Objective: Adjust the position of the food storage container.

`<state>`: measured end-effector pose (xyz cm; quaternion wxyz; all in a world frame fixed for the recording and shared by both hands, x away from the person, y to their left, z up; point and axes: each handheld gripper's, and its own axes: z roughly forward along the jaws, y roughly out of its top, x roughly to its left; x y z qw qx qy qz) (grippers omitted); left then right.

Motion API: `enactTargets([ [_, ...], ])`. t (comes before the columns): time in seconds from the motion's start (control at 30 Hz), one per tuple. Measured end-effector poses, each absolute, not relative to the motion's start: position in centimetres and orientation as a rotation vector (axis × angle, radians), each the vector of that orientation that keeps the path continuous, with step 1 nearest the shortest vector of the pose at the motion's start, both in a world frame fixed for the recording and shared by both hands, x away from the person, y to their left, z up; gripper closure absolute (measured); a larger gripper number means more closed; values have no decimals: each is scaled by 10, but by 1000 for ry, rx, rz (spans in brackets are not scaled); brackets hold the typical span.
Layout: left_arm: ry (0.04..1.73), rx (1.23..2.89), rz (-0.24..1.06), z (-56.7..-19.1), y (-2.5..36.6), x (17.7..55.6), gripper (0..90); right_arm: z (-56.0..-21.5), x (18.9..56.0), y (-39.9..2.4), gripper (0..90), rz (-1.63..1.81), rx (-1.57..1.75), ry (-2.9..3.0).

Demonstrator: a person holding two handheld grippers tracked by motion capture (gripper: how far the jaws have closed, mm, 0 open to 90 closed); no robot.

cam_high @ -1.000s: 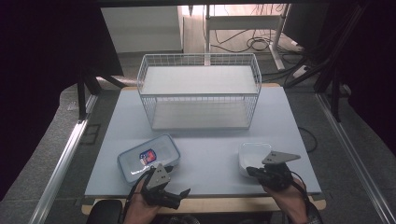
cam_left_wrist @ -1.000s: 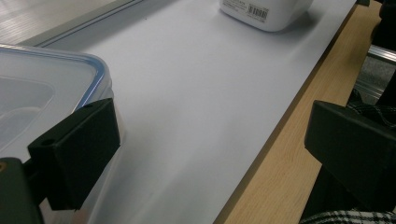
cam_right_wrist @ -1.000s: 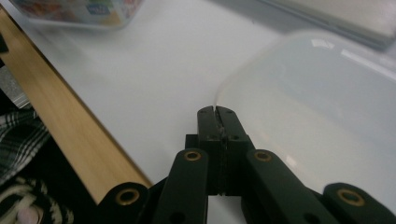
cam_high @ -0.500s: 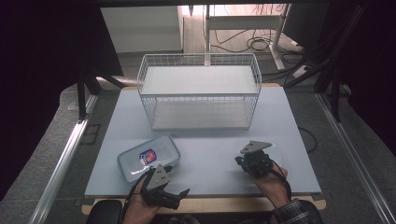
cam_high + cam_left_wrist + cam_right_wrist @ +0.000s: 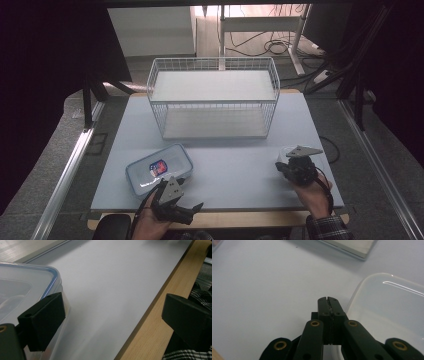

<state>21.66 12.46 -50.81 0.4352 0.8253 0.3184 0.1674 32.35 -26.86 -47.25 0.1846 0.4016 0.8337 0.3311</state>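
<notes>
A clear lidded box with a blue rim and a red-blue label (image 5: 159, 170) lies at the table's front left. My left gripper (image 5: 186, 199) rests just in front of it, open wide. In the left gripper view (image 5: 112, 300) one jaw stands beside the box's corner (image 5: 30, 282) and the other over the wooden table edge, with nothing between them. At the front right my right gripper (image 5: 292, 170) is shut on nothing. In the right gripper view its tip (image 5: 328, 301) sits just left of a clear lidless tub (image 5: 387, 312), partly hidden in the high view under the gripper's grey plate (image 5: 300, 151).
A white wire basket (image 5: 214, 100) with a shelf stands at the back middle of the pale table top (image 5: 235, 160). A wooden strip (image 5: 240, 217) runs along the front edge. Dark frame posts and cables surround the table.
My right gripper swung left about half a second ago and has come back right, now sitting by the clear tub, which appears shifted right. The left gripper and blue-rimmed box have not moved.
</notes>
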Motion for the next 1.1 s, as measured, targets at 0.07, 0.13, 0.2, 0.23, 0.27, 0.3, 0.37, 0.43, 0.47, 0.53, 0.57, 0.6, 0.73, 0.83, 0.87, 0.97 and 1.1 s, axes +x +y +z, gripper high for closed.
enactTargets([
  [0.07, 795, 2057, 418, -508, 125, 217, 49, -472, 326, -274, 891, 939, 1157, 2333],
  [0.13, 800, 2059, 422, -508, 125, 217, 52, -472, 329, -278, 889, 962, 1178, 2319],
  [0.2, 805, 2061, 423, -509, 124, 217, 54, -472, 334, -282, 888, 994, 1197, 2310],
  [0.23, 805, 2062, 423, -509, 124, 217, 55, -472, 336, -283, 889, 999, 1202, 2306],
  [0.27, 806, 2061, 423, -509, 124, 217, 55, -471, 339, -283, 889, 994, 1207, 2300],
  [0.3, 806, 2061, 422, -509, 124, 217, 57, -471, 343, -284, 889, 980, 1209, 2293],
  [0.37, 809, 2054, 419, -509, 125, 218, 58, -470, 349, -285, 889, 966, 1212, 2283],
  [0.43, 810, 2052, 416, -509, 125, 218, 58, -470, 351, -286, 889, 963, 1218, 2277],
  [0.47, 810, 2052, 415, -509, 126, 218, 60, -470, 357, -288, 889, 968, 1232, 2264],
  [0.53, 811, 2052, 414, -508, 126, 218, 62, -469, 359, -288, 889, 965, 1236, 2259],
  [0.57, 813, 2049, 413, -508, 127, 218, 62, -468, 361, -288, 889, 961, 1236, 2254],
  [0.6, 819, 2037, 404, -507, 128, 219, 62, -467, 363, -287, 880, 960, 1246, 2240],
  [0.73, 842, 2012, 395, -506, 133, 220, 63, -467, 359, -284, 855, 982, 1235, 2247],
  [0.83, 863, 1995, 396, -504, 138, 221, 63, -467, 354, -279, 832, 1006, 1222, 2259],
  [0.87, 872, 1988, 396, -503, 140, 222, 63, -467, 353, -277, 828, 1017, 1222, 2261],
  [0.97, 896, 1978, 398, -498, 147, 223, 57, -466, 347, -269, 801, 1055, 1193, 2278],
  [1.1, 928, 1972, 398, -491, 160, 225, 40, -467, 342, -262, 791, 1071, 1172, 2297],
])
